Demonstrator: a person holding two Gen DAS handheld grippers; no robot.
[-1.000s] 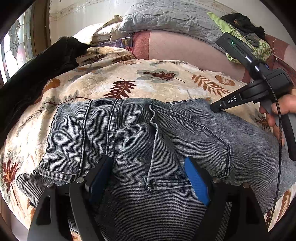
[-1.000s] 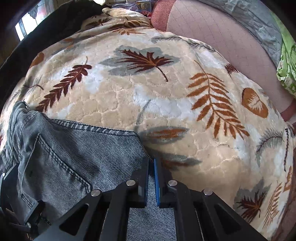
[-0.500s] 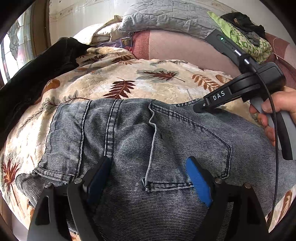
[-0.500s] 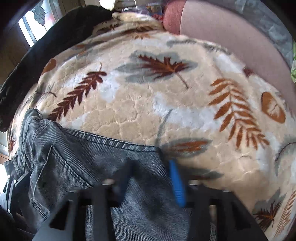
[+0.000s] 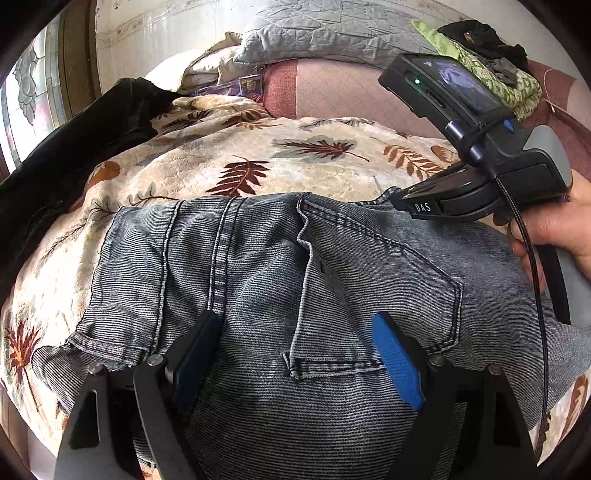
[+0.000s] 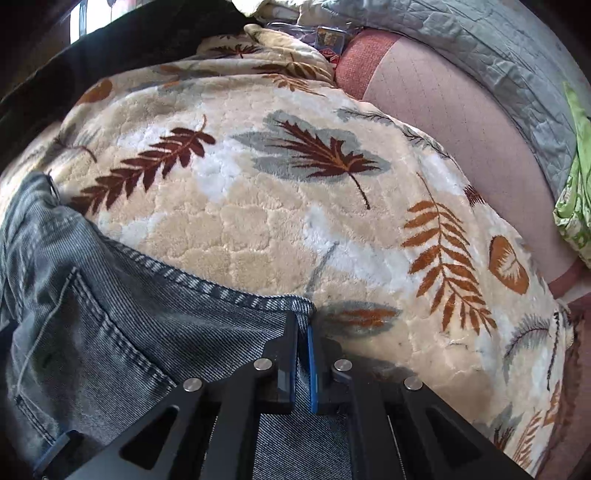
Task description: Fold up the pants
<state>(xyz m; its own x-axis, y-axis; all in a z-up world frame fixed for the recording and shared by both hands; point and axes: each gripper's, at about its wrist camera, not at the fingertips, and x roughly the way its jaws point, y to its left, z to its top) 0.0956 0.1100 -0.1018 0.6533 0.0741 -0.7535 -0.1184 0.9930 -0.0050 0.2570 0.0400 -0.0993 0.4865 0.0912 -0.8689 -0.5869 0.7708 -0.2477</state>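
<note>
Grey-blue denim pants (image 5: 258, 266) lie on a leaf-patterned blanket (image 5: 258, 147), back pocket up. My left gripper (image 5: 295, 339) is open, its blue pads spread over the pocket area just above the denim. My right gripper (image 6: 303, 328) is shut on the pants' far edge (image 6: 301, 306). It also shows in the left wrist view (image 5: 399, 197) at the upper right, pinching that denim edge.
A black garment (image 5: 74, 147) lies along the blanket's left side. A pink cushion (image 5: 332, 92), a grey quilted pillow (image 5: 325, 33) and green and dark clothes (image 5: 491, 62) sit at the back. A window (image 5: 26, 96) is at far left.
The right gripper opened briefly, moved left along the pants' far edge, and has shut on it again. The left gripper has stayed open over the pocket.
</note>
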